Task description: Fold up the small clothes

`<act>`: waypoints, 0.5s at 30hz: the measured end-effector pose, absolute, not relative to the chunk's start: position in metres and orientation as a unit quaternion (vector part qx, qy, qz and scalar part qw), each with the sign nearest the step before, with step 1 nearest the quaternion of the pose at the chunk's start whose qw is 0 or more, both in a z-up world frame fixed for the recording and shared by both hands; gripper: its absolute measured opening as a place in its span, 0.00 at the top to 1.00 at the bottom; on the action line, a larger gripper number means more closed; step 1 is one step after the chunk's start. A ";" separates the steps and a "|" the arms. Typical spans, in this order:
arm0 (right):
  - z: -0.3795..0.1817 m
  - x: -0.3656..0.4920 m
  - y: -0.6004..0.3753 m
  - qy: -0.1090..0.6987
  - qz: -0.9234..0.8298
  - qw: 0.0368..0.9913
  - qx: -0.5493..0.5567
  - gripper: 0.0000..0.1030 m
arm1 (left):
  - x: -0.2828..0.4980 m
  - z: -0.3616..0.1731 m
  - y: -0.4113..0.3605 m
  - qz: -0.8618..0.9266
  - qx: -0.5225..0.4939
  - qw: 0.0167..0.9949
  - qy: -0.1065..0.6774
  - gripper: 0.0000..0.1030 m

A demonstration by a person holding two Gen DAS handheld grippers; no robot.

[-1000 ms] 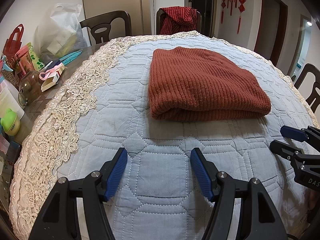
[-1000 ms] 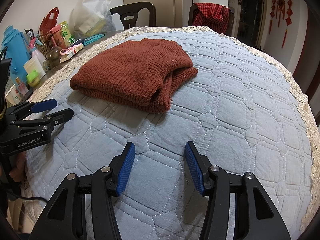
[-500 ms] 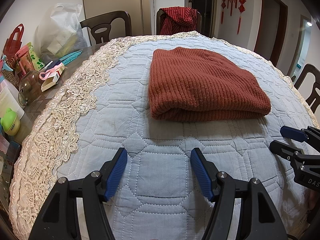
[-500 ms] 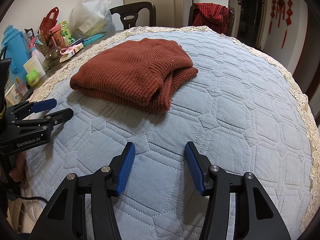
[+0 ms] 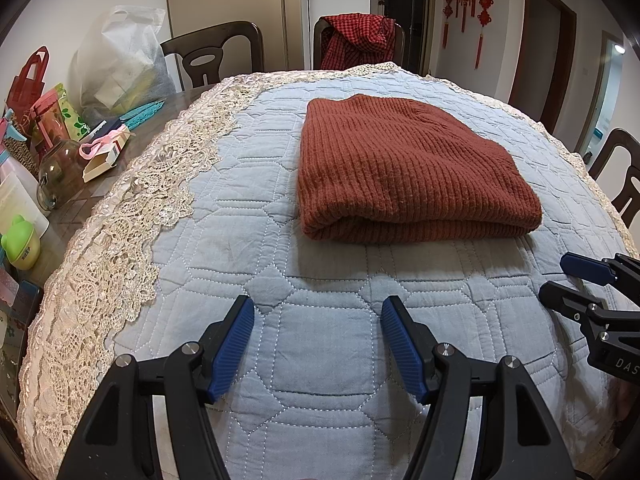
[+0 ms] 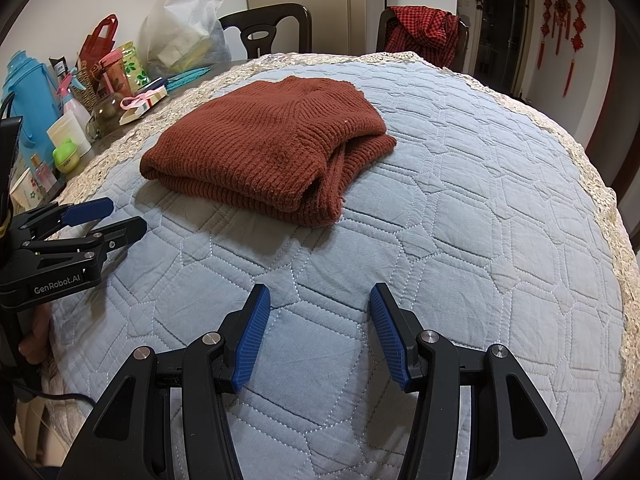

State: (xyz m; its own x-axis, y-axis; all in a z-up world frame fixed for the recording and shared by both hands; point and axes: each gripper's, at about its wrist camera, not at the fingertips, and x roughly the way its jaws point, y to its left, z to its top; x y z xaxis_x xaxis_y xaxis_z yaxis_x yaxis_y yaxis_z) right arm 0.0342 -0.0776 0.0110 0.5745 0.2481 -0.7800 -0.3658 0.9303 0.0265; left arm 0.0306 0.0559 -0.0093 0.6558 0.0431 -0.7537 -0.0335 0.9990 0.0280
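A rust-red ribbed knit sweater (image 5: pixel 404 168) lies folded into a thick rectangle on the pale blue quilted table cover (image 5: pixel 320 340), also seen as the sweater (image 6: pixel 268 148) on the cover (image 6: pixel 460 240) in the right wrist view. My left gripper (image 5: pixel 318 308) hovers open over bare quilt, nearer than the sweater, nothing between its blue pads. My right gripper (image 6: pixel 320 296) is open too, over bare quilt short of the sweater's loose-edged corner. Each gripper shows in the other's view: the right gripper (image 5: pixel 560 276) at the right edge, the left gripper (image 6: pixel 124 216) at the left edge.
Clutter crowds the uncovered table at the left: a white plastic bag (image 5: pixel 120 64), a glass jar (image 5: pixel 60 172), a green cup (image 5: pixel 20 244), a blue jug (image 6: pixel 24 92). Cream lace (image 5: pixel 120 220) borders the quilt. Dark chairs (image 5: pixel 216 52) stand behind, one draped with a red checked garment (image 5: pixel 360 40).
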 end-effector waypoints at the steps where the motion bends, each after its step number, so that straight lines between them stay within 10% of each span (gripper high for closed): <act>1: 0.011 0.034 -0.076 0.427 0.174 0.885 -0.069 0.49 | 0.031 -0.009 0.056 0.021 0.006 0.910 0.414 0.33; 15: 0.011 0.034 -0.079 0.427 0.174 0.885 -0.068 0.49 | 0.029 -0.009 0.056 0.023 0.006 0.910 0.415 0.33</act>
State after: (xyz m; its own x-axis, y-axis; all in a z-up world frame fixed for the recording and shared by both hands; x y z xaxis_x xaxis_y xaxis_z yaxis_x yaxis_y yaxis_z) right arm 0.0343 -0.0788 0.0109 0.5742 0.2491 -0.7799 -0.3658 0.9303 0.0279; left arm 0.0293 0.0555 -0.0092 0.6551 0.0457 -0.7542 -0.0364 0.9989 0.0289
